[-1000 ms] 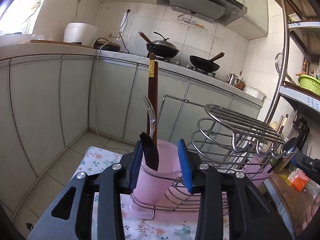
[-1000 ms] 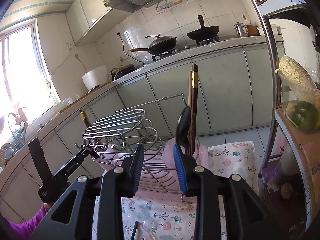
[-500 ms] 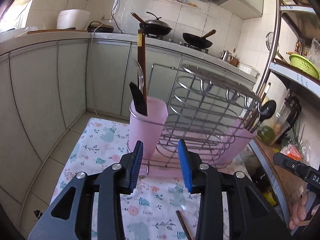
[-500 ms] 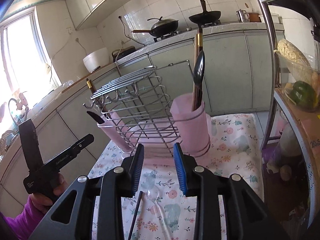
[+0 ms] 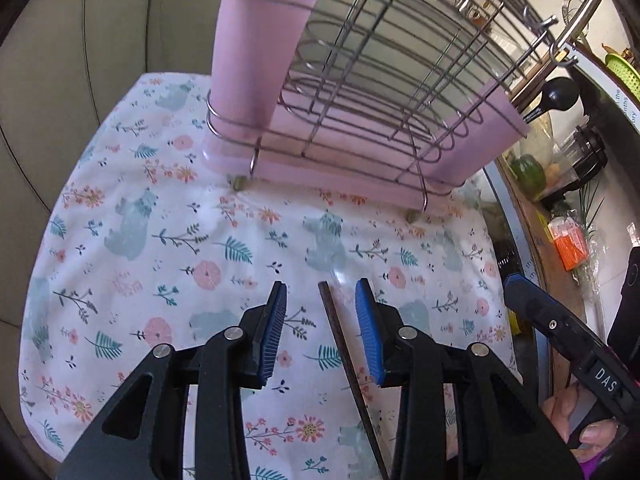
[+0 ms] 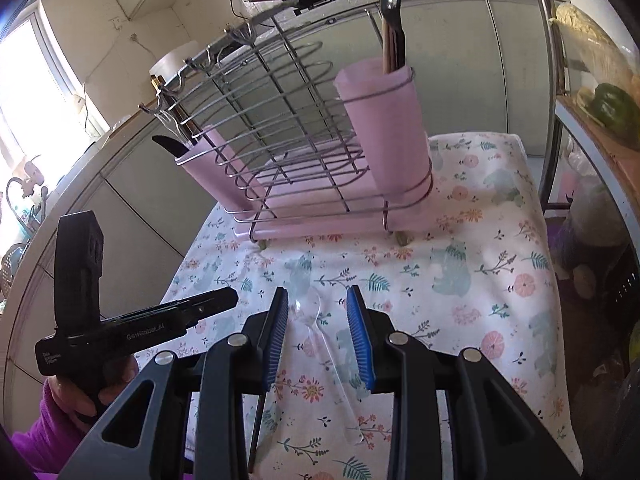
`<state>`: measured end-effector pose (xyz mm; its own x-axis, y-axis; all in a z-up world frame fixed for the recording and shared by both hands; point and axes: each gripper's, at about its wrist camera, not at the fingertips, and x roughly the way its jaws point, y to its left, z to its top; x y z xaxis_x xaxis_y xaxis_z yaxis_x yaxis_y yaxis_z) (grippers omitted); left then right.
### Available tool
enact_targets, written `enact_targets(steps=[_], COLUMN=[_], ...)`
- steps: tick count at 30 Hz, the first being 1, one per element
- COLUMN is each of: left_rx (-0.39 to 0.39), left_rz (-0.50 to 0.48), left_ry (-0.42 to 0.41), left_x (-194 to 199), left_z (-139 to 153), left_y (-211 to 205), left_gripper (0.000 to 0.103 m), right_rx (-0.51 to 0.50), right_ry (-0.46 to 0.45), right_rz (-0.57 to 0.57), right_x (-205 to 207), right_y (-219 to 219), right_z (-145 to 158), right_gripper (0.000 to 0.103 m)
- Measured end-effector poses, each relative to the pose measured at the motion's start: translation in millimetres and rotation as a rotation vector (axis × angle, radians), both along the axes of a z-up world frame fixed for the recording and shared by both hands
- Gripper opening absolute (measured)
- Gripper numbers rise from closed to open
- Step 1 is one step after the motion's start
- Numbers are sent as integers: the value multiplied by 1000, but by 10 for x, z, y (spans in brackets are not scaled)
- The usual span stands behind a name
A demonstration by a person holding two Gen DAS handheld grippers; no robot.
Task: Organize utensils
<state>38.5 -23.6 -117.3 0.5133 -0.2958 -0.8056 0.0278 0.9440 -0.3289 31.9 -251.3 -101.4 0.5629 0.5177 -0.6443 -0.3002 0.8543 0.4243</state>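
The rack (image 5: 400, 80) was shiny bare metal wire, holding matt, slightly translucent pink plastic cups (image 5: 256, 52). A soft printed cloth (image 5: 160, 240) with a floral pattern covered the tabletop, faintly creased. The chopstick (image 5: 344, 344) looked like dark, smooth wood. The spoon (image 6: 320, 328) was clear glossy plastic. Each gripper wore matt black plastic with ribbed blue pads (image 6: 360, 336).

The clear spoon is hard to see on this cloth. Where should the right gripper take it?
Grip the spoon mid-handle, coming down from above with the right gripper open astride it: it lies flat on the cloth, handle running towards the camera.
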Motion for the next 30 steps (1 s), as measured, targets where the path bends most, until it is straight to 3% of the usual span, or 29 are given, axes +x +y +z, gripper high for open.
enact_targets(steps=[5,14,22,30], left_rx=[66,118,80,49], left_rz=[-23,-34,-50,-52], left_ry=[83,190,250,210], left_x=[149,363,454,339], left_z=[-122,-343,-493,-407], left_y=[-130,-316,-446,-257], left_gripper=[19,11,11,6], right_rx=[17,36,27,3], right_ry=[44,86,97,106], right_rz=[8,9,12,34], right_x=[-9,-23,0,49], right_y=[0,-59,-33,92], right_z=[-97,-191,-221,-252], right_gripper=[30,30,30,30])
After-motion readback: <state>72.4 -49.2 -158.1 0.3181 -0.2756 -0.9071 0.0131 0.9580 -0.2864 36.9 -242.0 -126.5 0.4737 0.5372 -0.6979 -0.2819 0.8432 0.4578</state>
